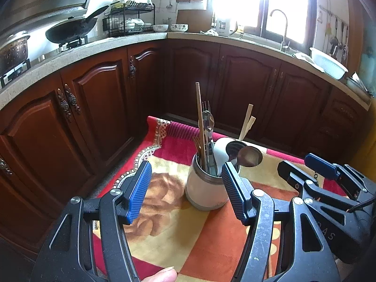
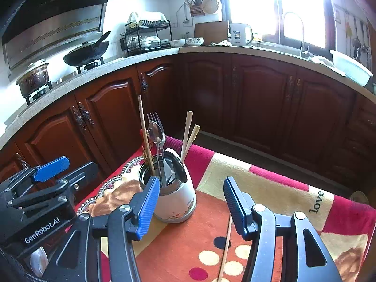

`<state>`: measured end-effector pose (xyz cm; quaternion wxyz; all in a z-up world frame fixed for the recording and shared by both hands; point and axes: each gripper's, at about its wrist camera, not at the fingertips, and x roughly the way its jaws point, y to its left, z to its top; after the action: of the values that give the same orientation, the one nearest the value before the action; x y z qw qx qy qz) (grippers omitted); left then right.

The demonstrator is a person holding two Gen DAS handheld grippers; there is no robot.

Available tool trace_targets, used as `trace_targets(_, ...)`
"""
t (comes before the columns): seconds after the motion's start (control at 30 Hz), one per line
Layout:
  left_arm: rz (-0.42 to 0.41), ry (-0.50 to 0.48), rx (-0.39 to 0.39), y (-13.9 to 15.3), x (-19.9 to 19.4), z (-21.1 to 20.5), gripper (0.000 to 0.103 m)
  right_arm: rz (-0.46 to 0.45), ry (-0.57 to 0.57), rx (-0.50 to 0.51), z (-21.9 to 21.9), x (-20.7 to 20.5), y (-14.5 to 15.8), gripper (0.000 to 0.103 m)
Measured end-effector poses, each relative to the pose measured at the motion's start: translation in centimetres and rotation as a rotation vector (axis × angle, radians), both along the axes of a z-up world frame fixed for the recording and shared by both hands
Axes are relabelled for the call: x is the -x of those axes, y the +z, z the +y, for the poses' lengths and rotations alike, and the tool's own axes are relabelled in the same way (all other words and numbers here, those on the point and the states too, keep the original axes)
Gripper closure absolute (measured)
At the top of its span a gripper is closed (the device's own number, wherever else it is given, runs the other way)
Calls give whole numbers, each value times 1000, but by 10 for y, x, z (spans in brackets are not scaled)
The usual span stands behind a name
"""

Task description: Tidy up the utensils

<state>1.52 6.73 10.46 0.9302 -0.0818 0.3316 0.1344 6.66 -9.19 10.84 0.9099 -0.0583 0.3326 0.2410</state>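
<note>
A cream utensil holder [image 1: 206,192] [image 2: 176,202] stands on a patterned cloth. It holds chopsticks [image 1: 200,122] [image 2: 145,131], a fork [image 2: 154,117], metal spoons [image 1: 208,122] [image 2: 157,134] and a ladle [image 1: 249,156]. A loose wooden chopstick [image 2: 226,246] lies on the cloth between the right gripper's fingers. My left gripper [image 1: 185,192] is open and empty, just before the holder. My right gripper [image 2: 190,206] is open and empty, beside the holder. Each gripper shows in the other's view: the right one [image 1: 303,164] and the left one [image 2: 70,166].
The cloth [image 1: 169,230] [image 2: 270,195] covers a low table, in red, orange and cream. Dark wooden cabinets [image 1: 94,108] stand close behind and to the left. The counter above holds a wok [image 1: 70,30], a pot [image 2: 34,77], a dish rack [image 2: 145,37] and a white basin [image 2: 351,67].
</note>
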Motion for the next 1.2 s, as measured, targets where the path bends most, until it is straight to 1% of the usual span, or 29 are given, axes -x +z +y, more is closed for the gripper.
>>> trace_targets(0.43, 7, -12, -31, -1, -1, -7, 41, 4, -5, -2, -4, -1, 0, 48)
trace_targets(1.2, 9, -8, -36, -2, -2, -6, 41, 10, -3, 6, -1, -2, -3, 47)
